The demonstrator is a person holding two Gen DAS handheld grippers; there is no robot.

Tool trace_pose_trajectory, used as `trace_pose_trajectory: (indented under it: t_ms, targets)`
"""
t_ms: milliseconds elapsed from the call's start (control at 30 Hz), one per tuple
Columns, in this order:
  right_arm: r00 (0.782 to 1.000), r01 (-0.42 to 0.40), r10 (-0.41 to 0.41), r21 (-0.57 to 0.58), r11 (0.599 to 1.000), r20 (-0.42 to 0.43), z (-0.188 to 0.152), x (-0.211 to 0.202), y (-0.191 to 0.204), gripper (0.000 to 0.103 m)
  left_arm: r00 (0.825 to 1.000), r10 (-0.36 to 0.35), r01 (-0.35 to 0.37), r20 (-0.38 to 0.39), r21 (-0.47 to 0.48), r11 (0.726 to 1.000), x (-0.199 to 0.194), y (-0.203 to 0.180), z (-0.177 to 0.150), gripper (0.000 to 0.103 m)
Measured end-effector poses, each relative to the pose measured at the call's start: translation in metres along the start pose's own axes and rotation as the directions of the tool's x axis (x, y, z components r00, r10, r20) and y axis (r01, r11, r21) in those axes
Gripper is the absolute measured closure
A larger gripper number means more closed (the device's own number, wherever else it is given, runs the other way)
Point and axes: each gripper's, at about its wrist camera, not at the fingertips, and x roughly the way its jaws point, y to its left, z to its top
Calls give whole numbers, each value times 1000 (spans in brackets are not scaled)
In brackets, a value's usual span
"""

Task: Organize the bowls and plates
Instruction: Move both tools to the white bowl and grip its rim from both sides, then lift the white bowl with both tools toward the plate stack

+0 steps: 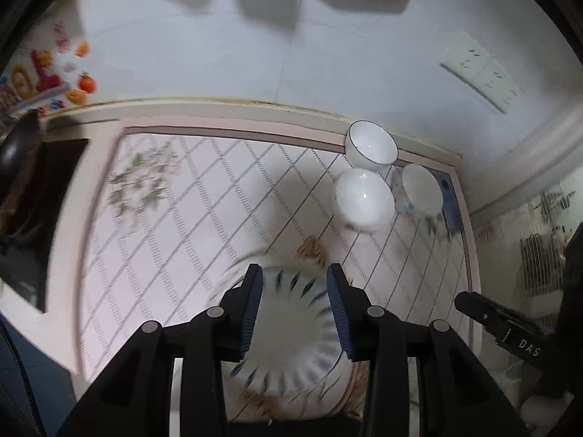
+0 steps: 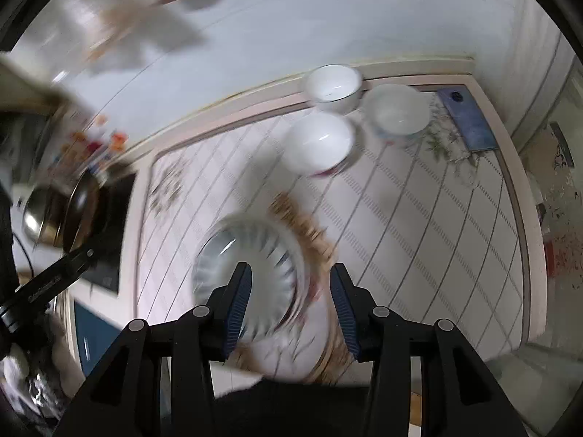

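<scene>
Resting on the patterned table mat (image 1: 204,196), a blue-striped white plate (image 1: 291,331) is seen low in the left-wrist frame, stacked on a plate with a tan border (image 2: 313,233). Three white bowls (image 1: 364,198), all seemingly empty though blurred, are grouped at the mat's upper right. A dark pan (image 2: 82,211) and a steel pot (image 2: 34,218) are seen at the left edge, a blue phone (image 2: 468,120) at upper right. The left gripper (image 1: 294,284) is held spread above the striped plate, nothing pinched. The right gripper (image 2: 291,284) is likewise parted, empty, over the stack's right rim.
</scene>
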Motion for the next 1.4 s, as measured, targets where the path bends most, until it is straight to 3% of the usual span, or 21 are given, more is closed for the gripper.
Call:
trace_pose_trajectory:
  t_ms: [200, 367, 533, 600, 667, 733, 833, 1100, 1400]
  targets:
    - [998, -46, 50, 113, 993, -34, 72, 70, -59, 55, 992, -42, 33, -116, -73, 997, 97, -18, 50, 69]
    - [993, -72, 85, 151, 986, -83, 111, 134, -86, 55, 973, -72, 49, -220, -110, 993, 172, -31, 76, 69]
    - [984, -93, 120, 192, 977, -133, 136, 190, -101, 57, 957, -75, 50, -282, -96, 994, 214, -42, 87, 69]
    - [981, -96, 127, 199, 975, -148, 142, 208, -104, 66, 955, -51, 35, -293, -62, 997, 223, -46, 86, 71]
    - [978, -97, 131, 198, 975, -165, 146, 224, -106, 79, 956, -25, 18, -293, -26, 999, 227, -51, 85, 85]
    - [974, -117, 152, 204, 972, -169, 146, 234, -106, 87, 958, 6, -4, -286, 8, 1000, 228, -56, 84, 86]
    - [978, -107, 136, 182, 978, -158, 148, 237, -102, 87, 965, 42, -29, -259, 53, 998, 224, -61, 80, 89]
    - [979, -100, 125, 159, 982, -158, 142, 233, -94, 88, 972, 32, -12, -234, 87, 996, 200, -72, 66, 89]
    - [983, -98, 115, 122, 988, -140, 108, 178, -96, 88, 978, -32, 58, -206, 121, 991, 145, -97, 25, 89]
